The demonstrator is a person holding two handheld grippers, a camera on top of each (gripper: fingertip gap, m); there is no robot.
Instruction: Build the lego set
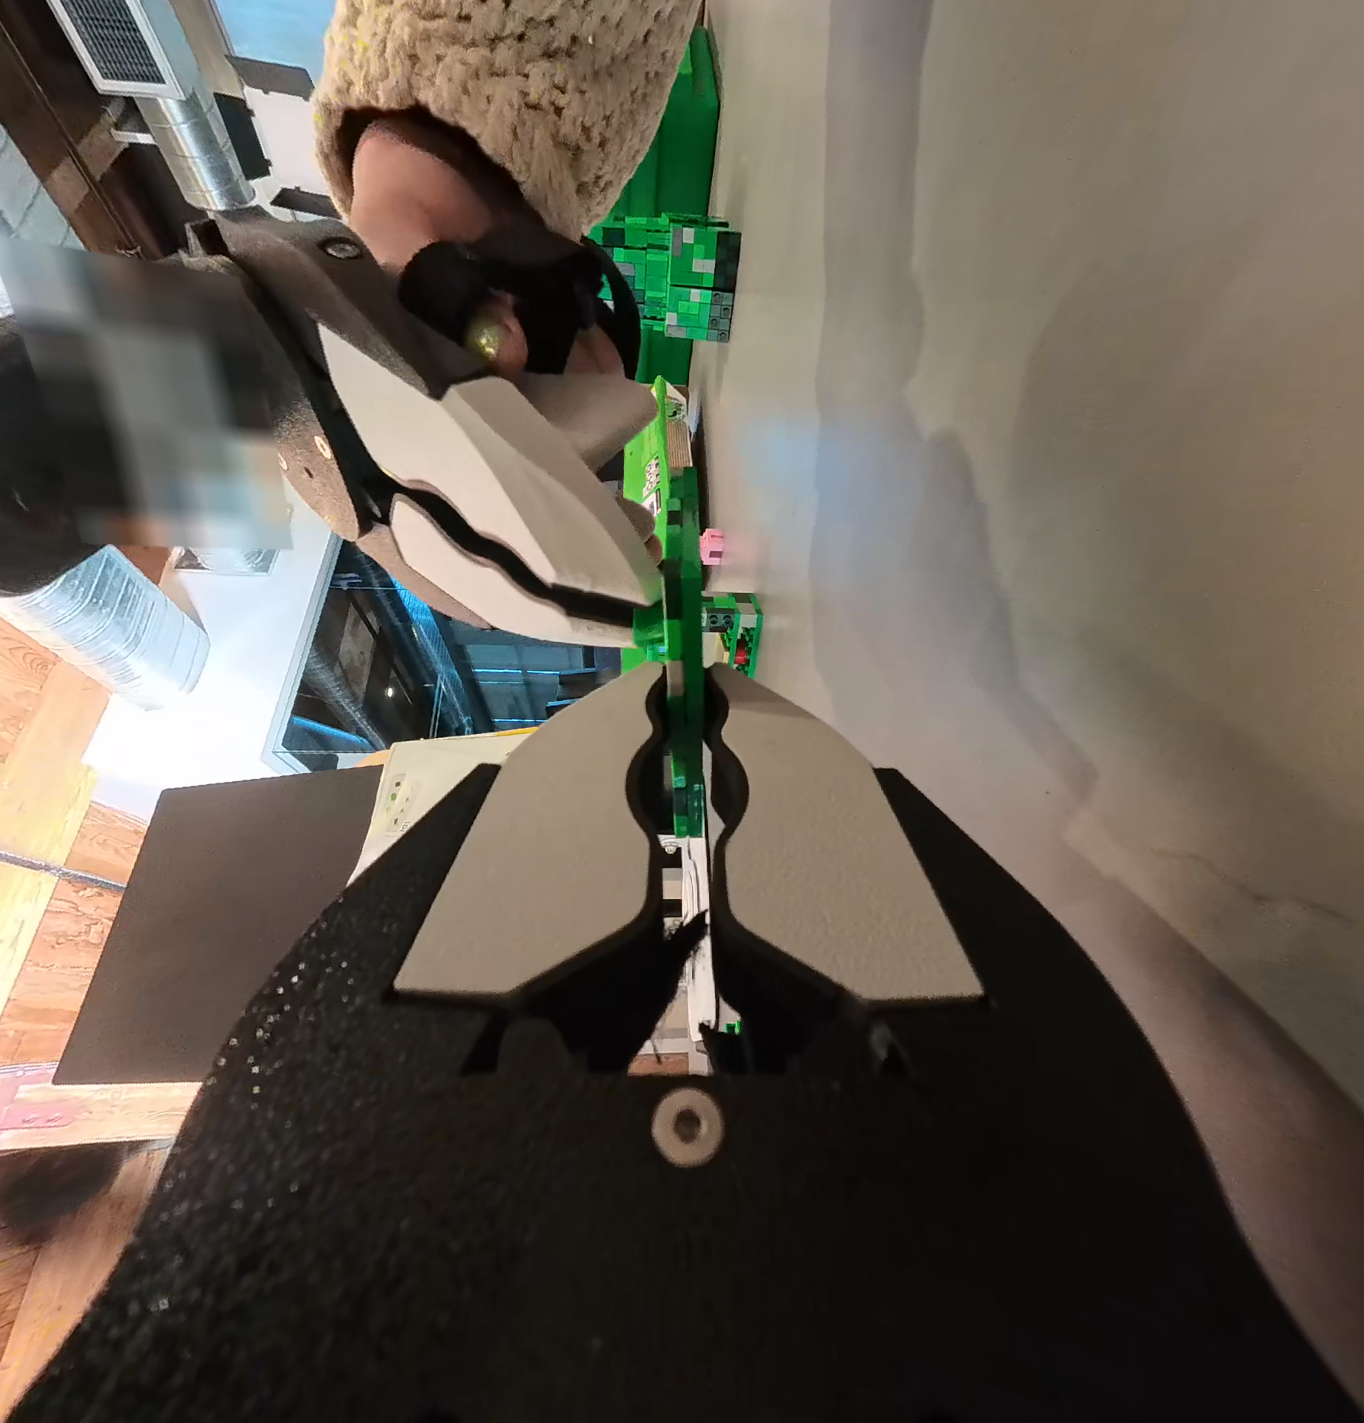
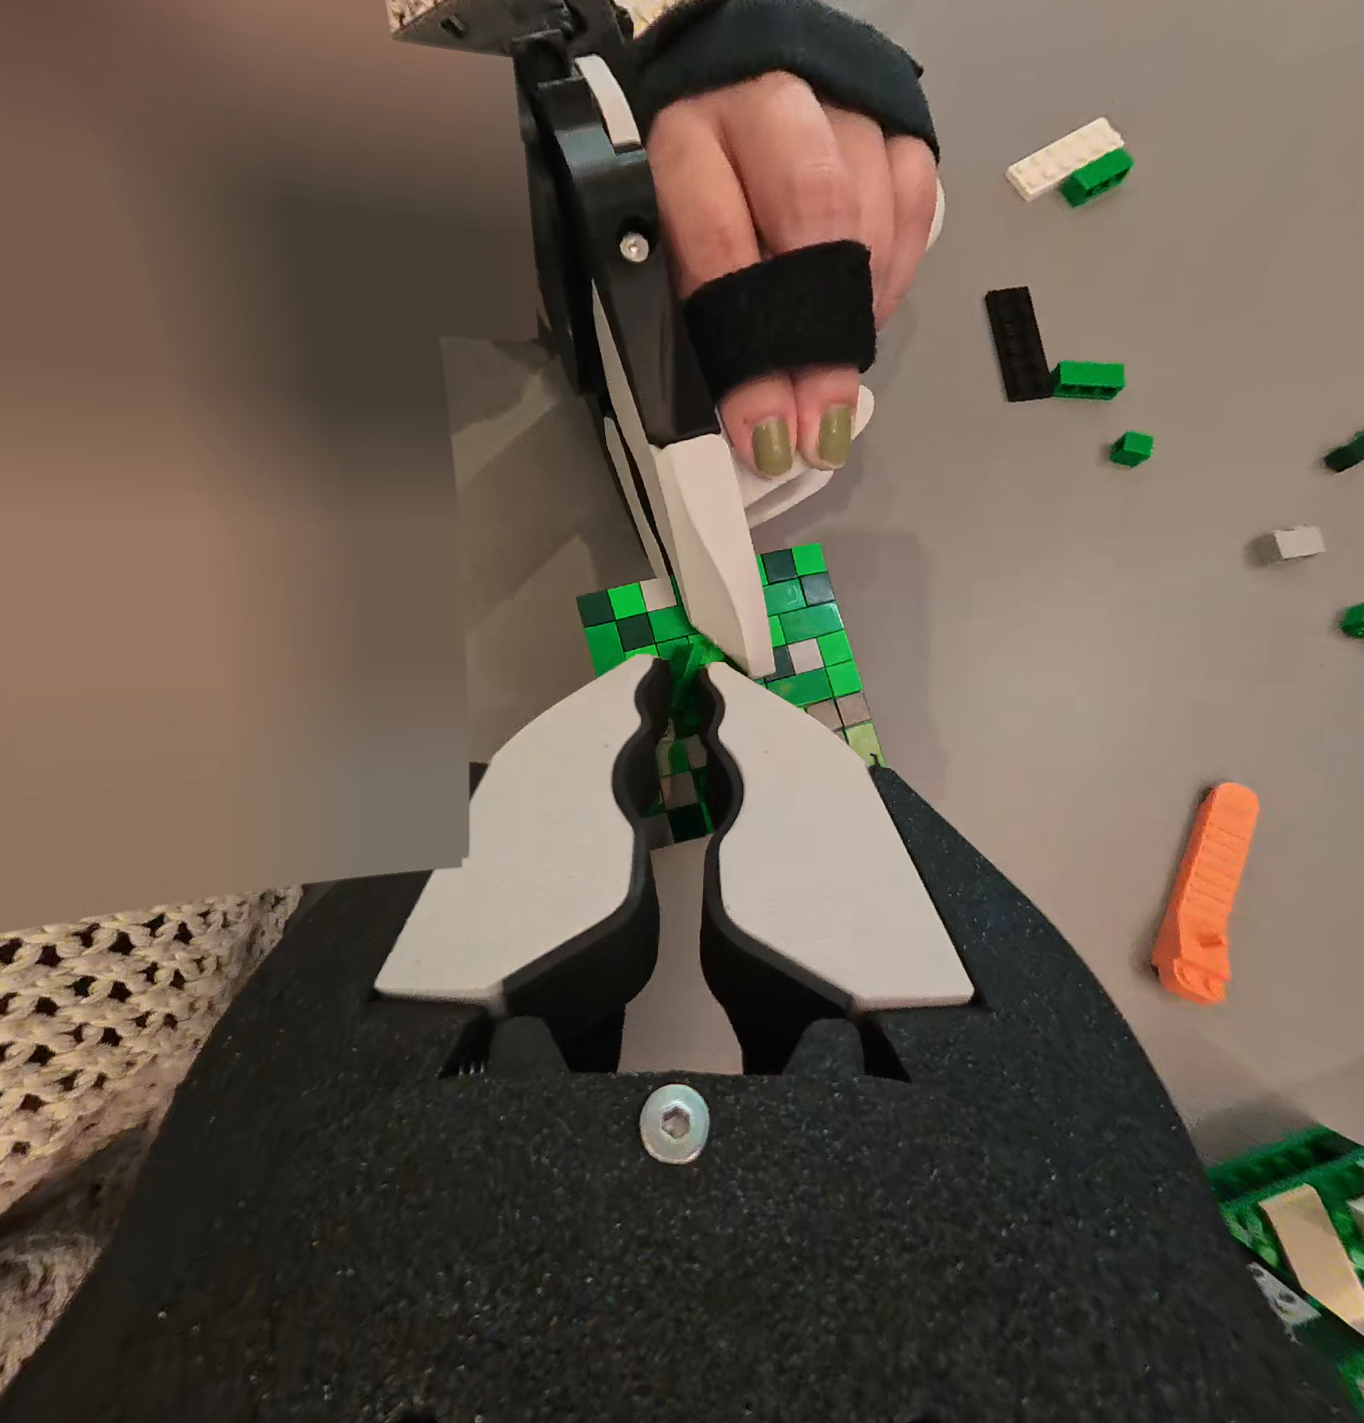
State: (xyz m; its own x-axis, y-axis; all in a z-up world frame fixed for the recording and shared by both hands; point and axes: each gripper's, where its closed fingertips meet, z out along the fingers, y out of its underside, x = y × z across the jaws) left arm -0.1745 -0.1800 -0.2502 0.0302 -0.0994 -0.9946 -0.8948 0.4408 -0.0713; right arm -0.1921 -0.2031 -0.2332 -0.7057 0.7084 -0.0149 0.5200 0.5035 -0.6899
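Note:
A flat green plate tiled in green, dark green and grey squares (image 2: pixel 817 654) is held off the grey table. In the left wrist view it shows edge-on (image 1: pixel 688 739). My left gripper (image 1: pixel 686 678) is shut on the plate's edge; it also shows in the right wrist view (image 2: pixel 755 654), coming from above with a hand on it. My right gripper (image 2: pixel 682 670) is shut on a small green piece (image 2: pixel 686 693) pressed against the plate's tiled face. It shows in the left wrist view (image 1: pixel 640 616), tips touching the plate.
Loose bricks lie on the table to the right: a white plate (image 2: pixel 1063 158), a black plate (image 2: pixel 1017 343), green bricks (image 2: pixel 1090 379), a grey brick (image 2: pixel 1293 544), an orange brick separator (image 2: pixel 1206 893). A green build (image 1: pixel 694 277) and a pink brick (image 1: pixel 713 545) stand beyond. Both grippers' tips are close together, under 4 cm apart. From either gripper's tips it is about 20 cm to the orange brick separator (image 2: pixel 1206 893).

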